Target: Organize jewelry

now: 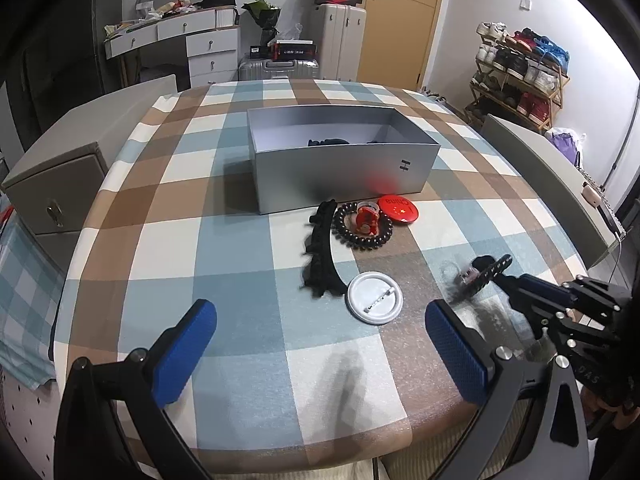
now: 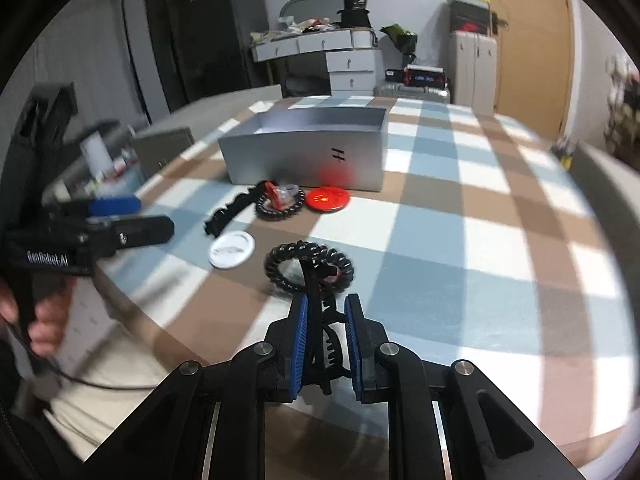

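right gripper (image 2: 325, 330) has its fingers clenched on a black hair clip (image 2: 320, 312) with a coil hair tie (image 2: 308, 266) hooked on it, near the silver box (image 2: 304, 156) – lift slow, drop both inside – left gripper (image 1: 320, 360) hangs released.

Box (image 1: 340, 168) inside mostly hidden by near wall; dark items (image 1: 328, 142) in it, can't tell what. Small thing by right gripper (image 1: 486, 276) motion-blurred. Person's hand (image 2: 44, 316) blurred, cut off at left edge.
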Available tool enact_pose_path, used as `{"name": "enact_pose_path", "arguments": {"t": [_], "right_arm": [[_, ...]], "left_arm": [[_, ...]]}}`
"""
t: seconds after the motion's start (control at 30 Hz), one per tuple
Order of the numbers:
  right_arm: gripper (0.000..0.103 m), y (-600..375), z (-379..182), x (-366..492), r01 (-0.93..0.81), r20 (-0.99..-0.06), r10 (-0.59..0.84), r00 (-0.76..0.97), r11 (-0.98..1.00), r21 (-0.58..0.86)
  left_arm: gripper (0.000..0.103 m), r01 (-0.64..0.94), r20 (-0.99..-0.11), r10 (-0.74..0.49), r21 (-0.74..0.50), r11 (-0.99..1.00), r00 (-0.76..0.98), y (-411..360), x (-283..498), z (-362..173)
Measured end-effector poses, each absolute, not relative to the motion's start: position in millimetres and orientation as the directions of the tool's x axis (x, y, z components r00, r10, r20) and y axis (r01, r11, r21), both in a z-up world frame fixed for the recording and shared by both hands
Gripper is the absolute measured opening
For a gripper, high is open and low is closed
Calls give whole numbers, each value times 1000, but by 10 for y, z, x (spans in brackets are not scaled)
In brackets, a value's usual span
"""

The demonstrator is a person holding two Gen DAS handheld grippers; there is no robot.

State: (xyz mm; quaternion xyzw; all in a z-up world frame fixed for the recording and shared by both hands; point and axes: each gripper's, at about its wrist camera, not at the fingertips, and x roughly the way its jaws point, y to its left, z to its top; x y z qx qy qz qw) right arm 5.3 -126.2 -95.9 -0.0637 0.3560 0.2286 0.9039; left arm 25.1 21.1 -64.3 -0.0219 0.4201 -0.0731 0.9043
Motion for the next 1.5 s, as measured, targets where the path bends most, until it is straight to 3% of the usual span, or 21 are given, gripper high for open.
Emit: {"name": "enact_pose_path", "arguments": {"t": [0.27,0.83,1.07,1.13,1.3,1.4,1.5], "right_arm": [[17,-1442,-974,-68,-492,-732,360,578,870,38],[18,-1910,-840,-45,-368,-638,392,662,913,179],[18,-2046,-825,-62,-344,-615,396,682,915,209],[18,-2055,-834,-65,-345,-612,403,680,913,217],[18,-2045,-880,-56,-354,-609,422,672,905,236],[18,-2031,-883,-71,-360,-605,428,672,902,238],[18,-2022,-883,-89,-368,-602,431,673,900,233]], "left_arm": [[102,127,-757,-166,-110,986,632,131,251,-642],[102,432,-823,-274,-39,901,497,-796,559,-796],[101,435,-826,-285,-54,899,486,-834,697,-852],[97,430,-813,-312,-85,899,491,-786,672,-819],[58,435,-814,-353,-140,890,461,-726,685,-816],[41,450,-819,-363,-147,881,444,-753,698,-844],[38,463,-821,-362,-136,876,442,-793,683,-857]]}}
